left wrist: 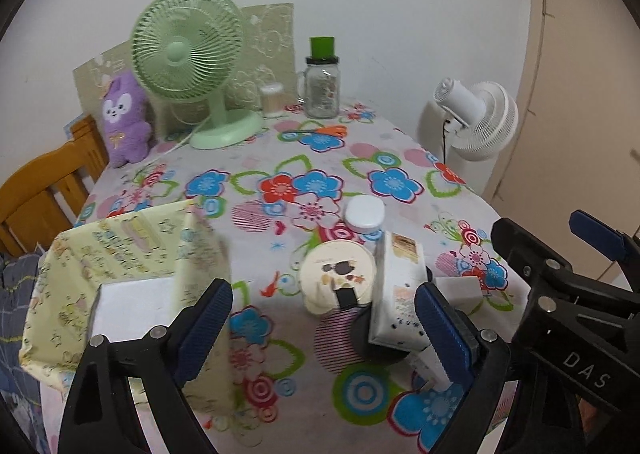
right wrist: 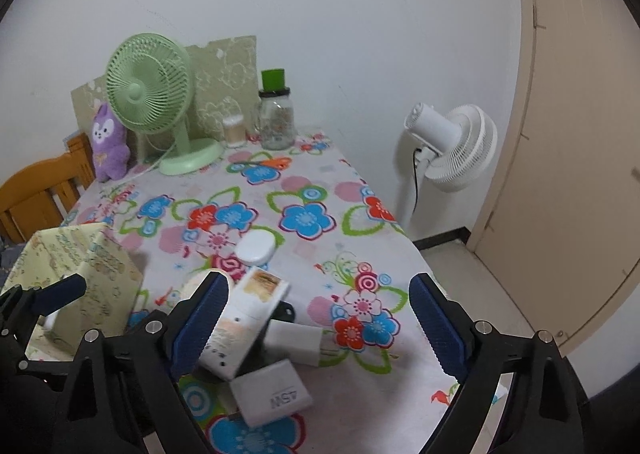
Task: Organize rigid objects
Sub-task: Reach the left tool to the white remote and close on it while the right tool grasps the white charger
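While both grippers hang over the flowered table (right wrist: pixel 352 190) with jaws spread and nothing between the pads, the cluster of small items lies just ahead of them, beside the open yellow box (left wrist: pixel 132 250). The tall white carton (left wrist: pixel 398 290) sits nearest the left gripper (left wrist: pixel 324 330), close to its right finger; the right gripper (right wrist: pixel 320 328) has the same carton (right wrist: pixel 244 322) against its left finger. Its long axis runs away from the cameras, printed end pointing toward the far wall, tilted across a dark disc. The box lies left of it, so the left hand seems better placed.
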Tool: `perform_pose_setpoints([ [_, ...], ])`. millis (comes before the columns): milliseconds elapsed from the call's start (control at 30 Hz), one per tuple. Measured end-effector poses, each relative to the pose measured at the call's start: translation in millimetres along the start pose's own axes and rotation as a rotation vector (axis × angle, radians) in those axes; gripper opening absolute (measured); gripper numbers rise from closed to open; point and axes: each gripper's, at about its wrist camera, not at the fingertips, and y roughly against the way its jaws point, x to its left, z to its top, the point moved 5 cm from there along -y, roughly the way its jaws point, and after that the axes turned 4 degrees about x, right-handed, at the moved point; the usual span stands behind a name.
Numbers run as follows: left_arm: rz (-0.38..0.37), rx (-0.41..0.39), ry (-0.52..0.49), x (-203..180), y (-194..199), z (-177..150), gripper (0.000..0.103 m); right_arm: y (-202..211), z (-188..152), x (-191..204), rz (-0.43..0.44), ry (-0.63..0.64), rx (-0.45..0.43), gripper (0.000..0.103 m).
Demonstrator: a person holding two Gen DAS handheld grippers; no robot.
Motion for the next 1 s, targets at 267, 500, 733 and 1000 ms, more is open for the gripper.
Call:
perform_pose_setpoints([
  [267, -0.025, 0.056, -0.049, -26, -27, -2, 0.093, -26, -11, -19, -0.02, -0.027, 0.058, 0.089],
  [500, -0.035, 0.105, -0.09, -44, -52, -6, 0.089, -46, -22, -29, -0.029, -0.044, 0.103, 0.089],
  [733, -0.019, 0.103, -0.103, -48, -62, -6, 0.084, -63, -27, -29, 0.014, -0.074, 0.143, 0.089],
  [1000, -0.042, 0.138, -0.147, -49, -63, -14, 0.079, -64, -29, -21, 0.023, -0.054, 0.153, 0.089],
])
